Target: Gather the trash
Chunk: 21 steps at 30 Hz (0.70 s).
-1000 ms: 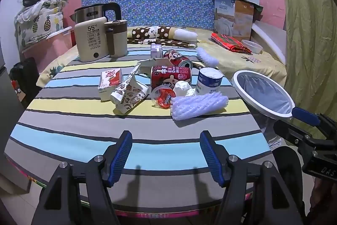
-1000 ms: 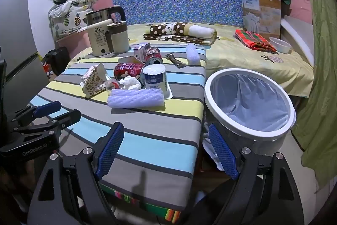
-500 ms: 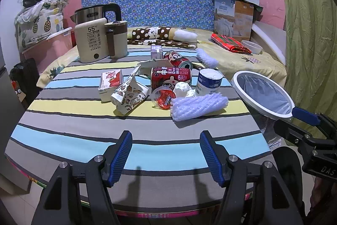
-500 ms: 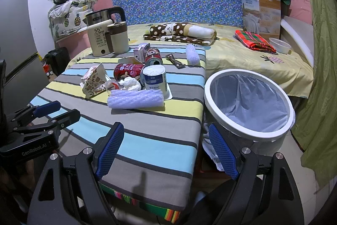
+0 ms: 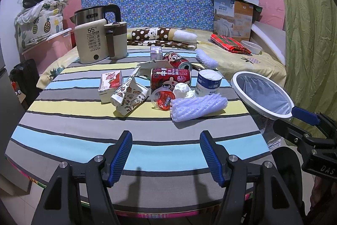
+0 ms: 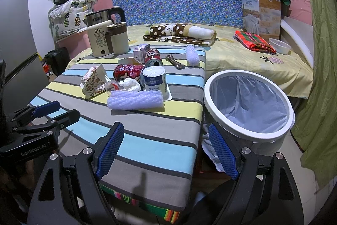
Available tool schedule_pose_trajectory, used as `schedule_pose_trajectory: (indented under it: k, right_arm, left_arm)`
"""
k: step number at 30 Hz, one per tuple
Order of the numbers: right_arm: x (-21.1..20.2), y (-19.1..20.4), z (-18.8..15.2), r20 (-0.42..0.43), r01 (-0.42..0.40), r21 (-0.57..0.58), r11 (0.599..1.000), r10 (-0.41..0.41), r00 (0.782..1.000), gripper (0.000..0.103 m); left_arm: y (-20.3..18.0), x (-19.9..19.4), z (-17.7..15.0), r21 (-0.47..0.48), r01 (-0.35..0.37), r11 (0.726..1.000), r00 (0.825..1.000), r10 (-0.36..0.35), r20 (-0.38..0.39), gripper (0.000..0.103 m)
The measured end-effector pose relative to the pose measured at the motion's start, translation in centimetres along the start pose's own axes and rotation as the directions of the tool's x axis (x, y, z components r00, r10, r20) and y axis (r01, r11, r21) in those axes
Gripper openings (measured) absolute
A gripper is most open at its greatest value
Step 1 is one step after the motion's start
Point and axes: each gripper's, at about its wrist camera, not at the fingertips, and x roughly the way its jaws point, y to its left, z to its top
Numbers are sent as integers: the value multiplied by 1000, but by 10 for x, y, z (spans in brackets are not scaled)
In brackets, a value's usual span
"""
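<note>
Nothing has moved since the earlier pictures, as far as I can see: both tongs hang at the same places over the near edge of the bench point(image 5: 63, 119). My left tongs point(image 5: 166, 155) are spread wide with nothing between the blue pads, low above the striped cloth. My right tongs point(image 6: 166, 151) are wide too and empty, over the right corner of the bench, with one pad above the cloth and the other toward the trash bin point(image 6: 248, 136).

Further out, the trash lies in one group in the middle of the bench. A white foam net point(image 5: 198, 107) is nearest to me. Just behind it are a small clear cup with a red label point(image 5: 163, 98), a crumpled tissue point(image 5: 183, 90) and a white-blue can point(image 5: 208, 82) standing upright. A red can point(image 5: 170, 77) lies on its side (a second red can point(image 5: 177, 60) lies behind it). To the left are a printed paper carton point(image 5: 129, 96) and a small red-white box point(image 5: 110, 82).

The bin, with a bag inside, stands just beside the right edge of the bench. A kettle point(image 5: 95, 41) stands at the far left corner.
</note>
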Motion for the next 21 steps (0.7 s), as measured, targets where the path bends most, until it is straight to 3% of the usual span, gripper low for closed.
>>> schedule_pose_trajectory:
  k: [21]
  right_arm:
    - [0, 1, 0, 1, 2, -1, 1000, -2, 1000, 83]
  left_arm:
    - [0, -2, 2, 0, 2, 1000, 1000, -2, 1, 66]
